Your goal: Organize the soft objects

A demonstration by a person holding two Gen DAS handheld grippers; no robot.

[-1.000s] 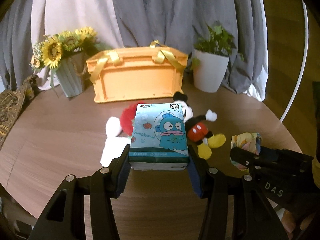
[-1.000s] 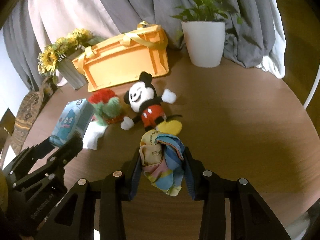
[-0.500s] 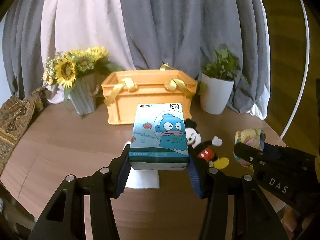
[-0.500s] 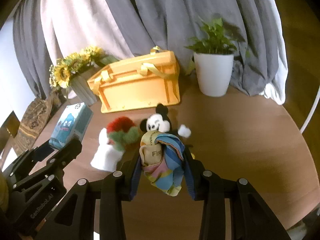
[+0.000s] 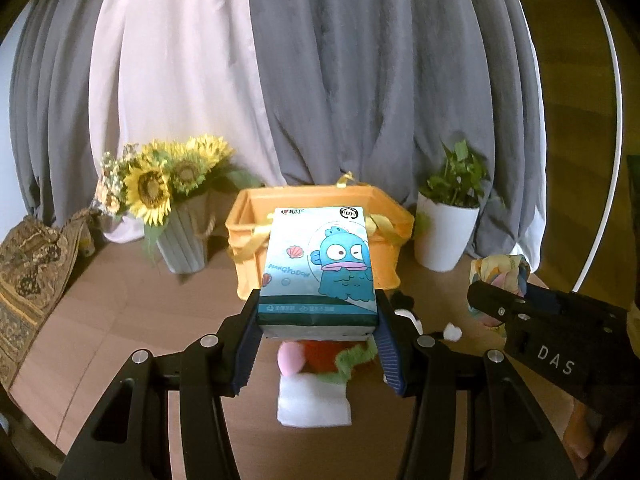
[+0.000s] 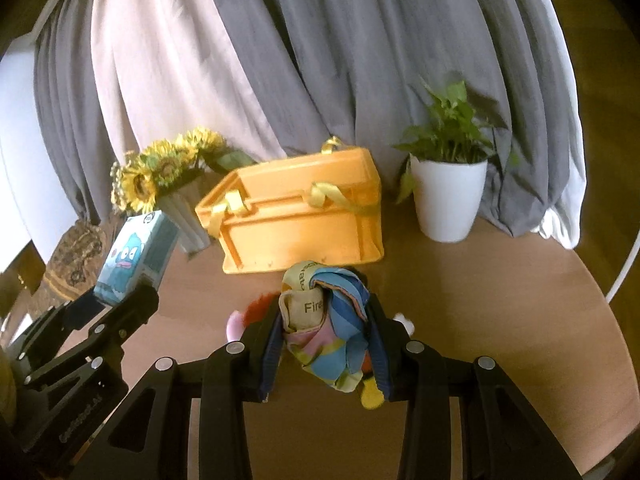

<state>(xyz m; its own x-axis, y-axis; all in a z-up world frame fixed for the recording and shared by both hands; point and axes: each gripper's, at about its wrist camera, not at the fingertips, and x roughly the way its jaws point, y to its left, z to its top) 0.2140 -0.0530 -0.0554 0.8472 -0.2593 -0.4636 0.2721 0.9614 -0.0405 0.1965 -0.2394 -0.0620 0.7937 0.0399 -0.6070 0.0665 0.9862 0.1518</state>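
My left gripper (image 5: 318, 322) is shut on a blue tissue pack (image 5: 318, 264) with a cartoon fish, held above the table in front of the orange basket (image 5: 244, 220). My right gripper (image 6: 324, 340) is shut on a bundled multicoloured cloth (image 6: 324, 320), also lifted; the cloth shows in the left wrist view (image 5: 500, 276). The basket (image 6: 300, 220) stands at the back of the table. Below the grippers lie a red and green plush (image 5: 332, 356), a white folded cloth (image 5: 312, 404) and a Mickey plush, mostly hidden (image 6: 370, 394).
A sunflower vase (image 5: 182, 240) stands left of the basket and a white potted plant (image 5: 446, 236) right of it. Grey and pink curtains hang behind. A patterned cushion (image 5: 28, 276) lies at the far left. The round wooden table (image 6: 500, 320) ends close at the right.
Both grippers have risen with their loads. The basket and curtains now sit lower and farther in view, and the plush toys have slid under the fingers.
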